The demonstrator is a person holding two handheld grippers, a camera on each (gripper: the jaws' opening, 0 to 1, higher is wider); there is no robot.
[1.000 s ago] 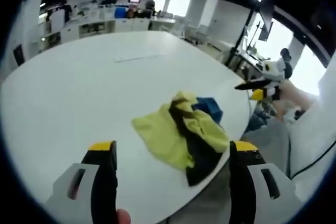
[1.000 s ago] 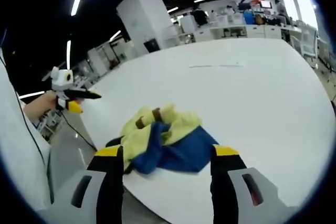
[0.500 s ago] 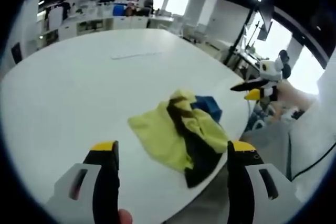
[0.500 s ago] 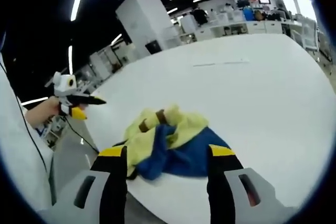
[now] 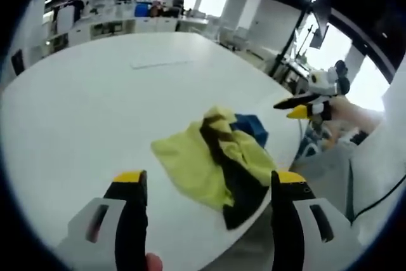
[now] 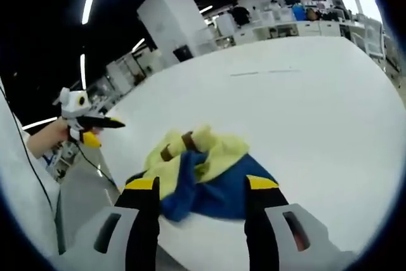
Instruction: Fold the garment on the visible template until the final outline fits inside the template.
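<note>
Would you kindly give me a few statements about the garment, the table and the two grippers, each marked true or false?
1. The garment lies crumpled near the edge of the white table. True.
2. The garment is a single red colour. False: it is yellow with blue and dark parts.
3. The left gripper has its jaws apart with nothing between them. True.
4. The right gripper is clamped on the garment. False: its jaws stand apart above the cloth, which it does not grip.
5. The garment is already folded into a neat rectangle. False: it is a bunched heap.
</note>
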